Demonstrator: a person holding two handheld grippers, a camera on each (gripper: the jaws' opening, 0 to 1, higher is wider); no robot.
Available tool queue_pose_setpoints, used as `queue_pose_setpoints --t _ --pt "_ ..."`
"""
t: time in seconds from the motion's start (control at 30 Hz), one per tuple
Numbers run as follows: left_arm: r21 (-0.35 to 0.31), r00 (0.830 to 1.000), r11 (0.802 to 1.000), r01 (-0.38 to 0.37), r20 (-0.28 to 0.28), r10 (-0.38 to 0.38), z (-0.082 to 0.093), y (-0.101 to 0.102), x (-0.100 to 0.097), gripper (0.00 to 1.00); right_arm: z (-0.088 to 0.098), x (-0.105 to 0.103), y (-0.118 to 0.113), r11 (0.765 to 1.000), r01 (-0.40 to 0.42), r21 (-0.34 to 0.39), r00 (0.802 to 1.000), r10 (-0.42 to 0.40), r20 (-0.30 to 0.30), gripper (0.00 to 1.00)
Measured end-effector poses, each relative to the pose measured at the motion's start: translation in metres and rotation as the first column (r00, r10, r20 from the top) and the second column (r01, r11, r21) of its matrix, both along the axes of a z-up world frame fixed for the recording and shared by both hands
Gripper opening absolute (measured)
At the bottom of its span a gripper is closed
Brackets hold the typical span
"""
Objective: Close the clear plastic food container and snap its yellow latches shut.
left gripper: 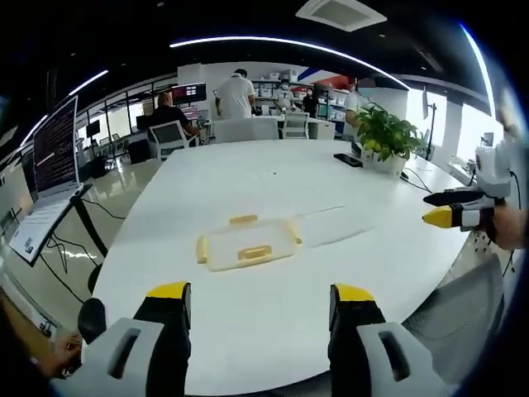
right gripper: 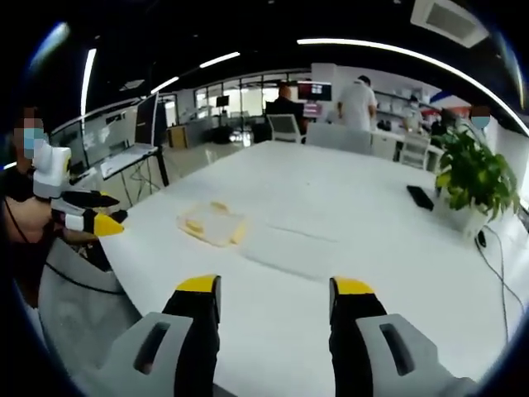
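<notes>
The clear plastic container (left gripper: 245,244) with yellow latches sits on the white table (left gripper: 273,178), a short way ahead of my left gripper (left gripper: 261,291). Its clear lid (left gripper: 331,225) lies open and flat on the table to the right of it. My left gripper is open with nothing between its jaws. From the right edge of the left gripper view comes my right gripper (left gripper: 442,208), held off the table's side. In the right gripper view the container (right gripper: 212,223) lies ahead and to the left. My right gripper (right gripper: 275,285) is open and empty there, and the left gripper (right gripper: 97,213) shows at the far left.
A potted plant (left gripper: 384,136) and a dark phone (left gripper: 348,160) stand at the table's far right. A grey chair (left gripper: 463,314) is at the near right edge. A screen on a stand (left gripper: 54,165) is left of the table. People (left gripper: 235,95) stand beyond the far end.
</notes>
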State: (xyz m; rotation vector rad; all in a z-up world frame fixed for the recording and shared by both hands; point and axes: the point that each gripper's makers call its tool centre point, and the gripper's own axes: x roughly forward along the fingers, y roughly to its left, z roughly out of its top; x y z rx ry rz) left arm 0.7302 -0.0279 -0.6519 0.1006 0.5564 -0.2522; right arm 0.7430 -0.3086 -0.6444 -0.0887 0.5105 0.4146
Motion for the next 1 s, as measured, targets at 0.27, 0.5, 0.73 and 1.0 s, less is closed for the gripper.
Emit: queue_pose_setpoints --t 0.27,0.5,0.73,1.0 --pt "0.011 1.000 1.000 0.010 0.005 -0.010 0.001 0.003 0.010 0.63 0.002 0.015 0.006 1.000 -0.025 -0.007 1.000 0.025 0.006 0.50" --pt "0.011 1.000 1.000 0.014 0.001 -0.014 0.001 0.002 0.015 0.63 0.007 0.030 0.010 0.999 -0.043 -0.007 0.999 0.043 0.011 0.49" --pt "0.021 1.000 0.999 0.025 -0.005 -0.025 -0.002 0.008 0.024 0.63 0.001 0.040 0.020 0.995 -0.095 -0.017 0.995 0.095 -0.015 0.49" --pt "0.019 0.998 0.998 0.052 -0.032 -0.052 -0.008 0.013 0.034 0.61 -0.001 0.049 0.032 0.989 -0.142 -0.026 0.990 0.142 -0.025 0.49"
